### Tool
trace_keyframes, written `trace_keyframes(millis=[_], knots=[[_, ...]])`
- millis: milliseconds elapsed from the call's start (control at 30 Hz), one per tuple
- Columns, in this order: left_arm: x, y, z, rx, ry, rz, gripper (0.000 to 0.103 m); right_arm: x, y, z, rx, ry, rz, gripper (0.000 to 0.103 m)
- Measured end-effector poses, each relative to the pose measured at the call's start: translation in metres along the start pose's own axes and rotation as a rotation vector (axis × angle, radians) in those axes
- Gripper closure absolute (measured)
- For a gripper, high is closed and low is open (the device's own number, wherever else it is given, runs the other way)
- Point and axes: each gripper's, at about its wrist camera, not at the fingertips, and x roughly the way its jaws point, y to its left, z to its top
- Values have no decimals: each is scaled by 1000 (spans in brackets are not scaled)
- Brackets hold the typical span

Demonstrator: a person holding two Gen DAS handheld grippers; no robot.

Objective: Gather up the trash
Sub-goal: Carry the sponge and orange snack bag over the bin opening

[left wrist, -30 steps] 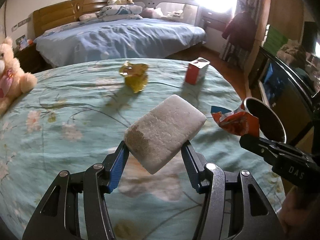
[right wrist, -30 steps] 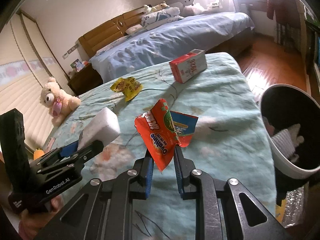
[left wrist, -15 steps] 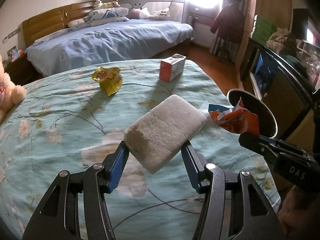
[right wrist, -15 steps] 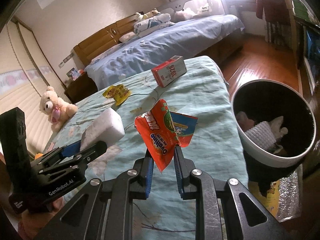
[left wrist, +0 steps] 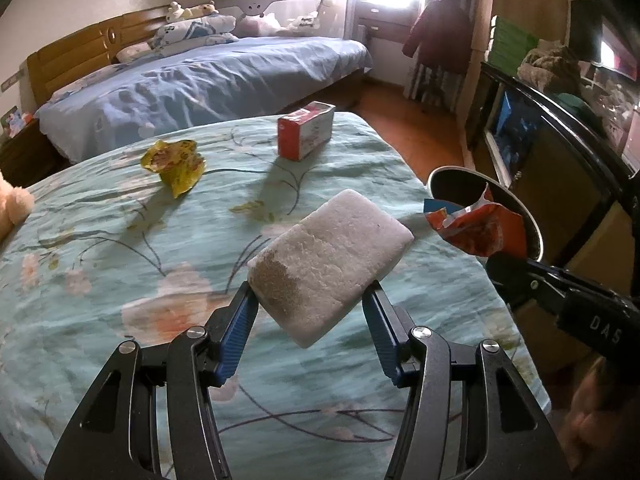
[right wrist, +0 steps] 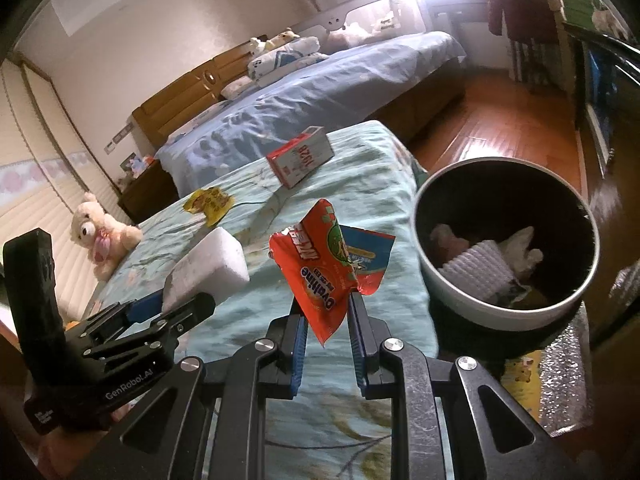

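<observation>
My left gripper is shut on a white foam block and holds it above the teal floral bedspread. My right gripper is shut on an orange snack wrapper, just left of a round dark trash bin that holds several scraps. In the left wrist view the wrapper hangs in front of the bin. A yellow wrapper and a red-and-white carton lie on the far part of the bedspread.
A teddy bear sits at the bed's left edge. A second bed with blue sheets stands behind. Wooden floor and dark cabinets lie to the right, beyond the bin.
Both grippers have moved right along the bed toward the bin, each holding its item. The bin now looms larger and closer beside the orange wrapper.
</observation>
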Motion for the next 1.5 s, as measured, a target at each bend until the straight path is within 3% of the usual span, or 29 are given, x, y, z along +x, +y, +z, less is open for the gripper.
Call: trace_keyframes(millis=[833, 1500], knots=[[18, -54, 15, 82, 21, -58, 49, -21, -69, 10, 101, -38, -84, 83], [30, -96, 27, 152, 26, -88, 49, -32, -103, 14, 152, -54, -120, 83]])
